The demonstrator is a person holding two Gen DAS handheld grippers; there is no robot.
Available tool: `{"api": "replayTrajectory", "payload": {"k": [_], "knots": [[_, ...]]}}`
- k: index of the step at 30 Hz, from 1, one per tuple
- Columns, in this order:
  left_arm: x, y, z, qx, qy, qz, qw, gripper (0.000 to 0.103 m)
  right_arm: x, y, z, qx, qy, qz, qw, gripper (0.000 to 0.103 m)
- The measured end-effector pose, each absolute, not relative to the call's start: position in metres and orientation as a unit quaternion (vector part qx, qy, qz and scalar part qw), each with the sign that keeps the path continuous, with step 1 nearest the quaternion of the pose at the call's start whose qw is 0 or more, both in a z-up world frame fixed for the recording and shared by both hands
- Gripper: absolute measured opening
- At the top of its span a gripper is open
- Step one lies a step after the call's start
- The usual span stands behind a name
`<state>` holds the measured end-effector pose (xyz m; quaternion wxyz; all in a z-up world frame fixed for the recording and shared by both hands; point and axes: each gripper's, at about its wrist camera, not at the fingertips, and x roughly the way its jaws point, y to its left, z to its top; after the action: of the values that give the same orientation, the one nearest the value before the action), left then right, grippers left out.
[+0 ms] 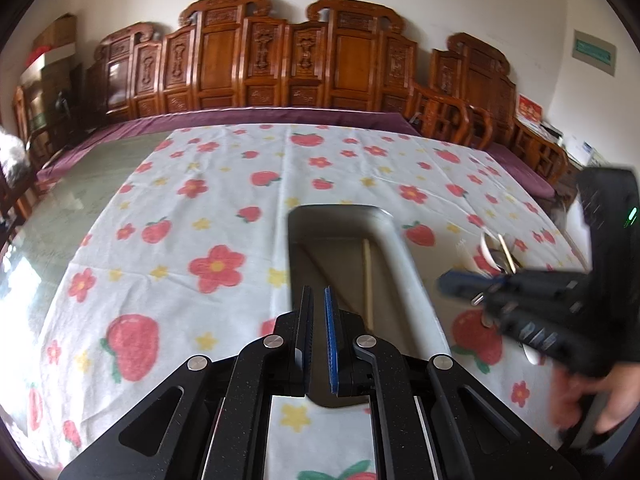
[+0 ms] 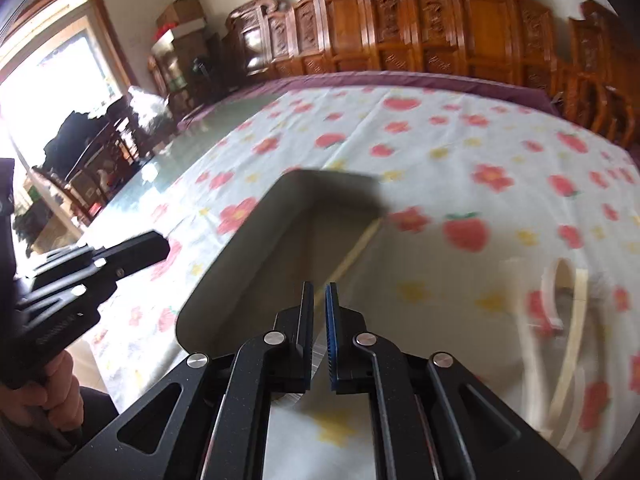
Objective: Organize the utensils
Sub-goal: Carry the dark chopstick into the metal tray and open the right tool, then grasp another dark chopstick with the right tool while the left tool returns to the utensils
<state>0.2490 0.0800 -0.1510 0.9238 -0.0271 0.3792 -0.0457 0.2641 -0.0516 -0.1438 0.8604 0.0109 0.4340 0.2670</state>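
A grey oblong tray [image 1: 394, 240] lies on the flowered tablecloth, with one wooden chopstick [image 1: 367, 280] inside it. My left gripper [image 1: 318, 308] hovers over the tray's near end, fingers nearly together and empty. My right gripper [image 2: 319, 300] is shut on a metal utensil handle [image 2: 316, 360] above the tray [image 2: 240, 264]; it shows at the right of the left wrist view [image 1: 480, 284] with the handle [image 1: 478, 300] sticking out. A pile of utensils [image 1: 496, 252] lies right of the tray, blurred in the right wrist view [image 2: 564, 312].
The tablecloth [image 1: 216, 200] covers a glass-topped table with a purple border. Carved wooden chairs [image 1: 280, 60] line the far side. The left gripper [image 2: 92, 268] and the hand holding it show at the left of the right wrist view.
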Motion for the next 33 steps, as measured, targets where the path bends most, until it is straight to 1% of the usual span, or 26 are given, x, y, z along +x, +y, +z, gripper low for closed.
{"api": "replayTrajectory", "payload": {"k": [1, 3, 5, 7, 11, 13, 14, 22, 23, 25, 27, 33], "knots": [[0.249, 0.074, -0.152, -0.025, 0.380, -0.052, 0.923, 0.006, 0.261, -0.061, -0.140, 0.012, 0.429, 0.264, 0.864, 0.008], [0.247, 0.063, -0.152, -0.020, 0.379, -0.065, 0.923, 0.015, 0.252, -0.087, -0.132, 0.002, 0.417, 0.244, 0.875, 0.008], [0.246, 0.051, -0.153, -0.015, 0.379, -0.076, 0.922, 0.019, 0.245, -0.108, -0.129, -0.005, 0.411, 0.226, 0.883, 0.008], [0.244, 0.039, -0.153, -0.009, 0.379, -0.087, 0.921, 0.020, 0.236, -0.131, -0.128, -0.016, 0.407, 0.201, 0.891, 0.008], [0.241, 0.015, -0.156, -0.007, 0.381, -0.112, 0.918, 0.027, 0.222, -0.172, -0.134, -0.032, 0.404, 0.158, 0.900, 0.008], [0.238, 0.001, -0.158, -0.002, 0.383, -0.125, 0.915, 0.028, 0.217, -0.187, -0.139, -0.032, 0.405, 0.142, 0.903, 0.017], [0.236, -0.006, -0.160, 0.004, 0.383, -0.130, 0.914, 0.028, 0.215, -0.196, -0.142, -0.027, 0.408, 0.135, 0.903, 0.019], [0.225, -0.047, -0.176, 0.049, 0.390, -0.159, 0.905, 0.030, 0.215, -0.231, -0.164, -0.013, 0.426, 0.103, 0.899, 0.021], [0.224, -0.050, -0.177, 0.053, 0.391, -0.162, 0.905, 0.030, 0.216, -0.235, -0.165, -0.013, 0.426, 0.098, 0.899, 0.023], [0.224, -0.054, -0.179, 0.055, 0.392, -0.165, 0.903, 0.031, 0.220, -0.245, -0.168, -0.014, 0.428, 0.090, 0.899, 0.034], [0.223, -0.057, -0.182, 0.058, 0.393, -0.166, 0.903, 0.034, 0.224, -0.255, -0.176, -0.015, 0.437, 0.082, 0.896, 0.035], [0.223, -0.065, -0.192, 0.060, 0.402, -0.170, 0.898, 0.035, 0.237, -0.275, -0.212, -0.022, 0.474, 0.063, 0.878, 0.035]]}}
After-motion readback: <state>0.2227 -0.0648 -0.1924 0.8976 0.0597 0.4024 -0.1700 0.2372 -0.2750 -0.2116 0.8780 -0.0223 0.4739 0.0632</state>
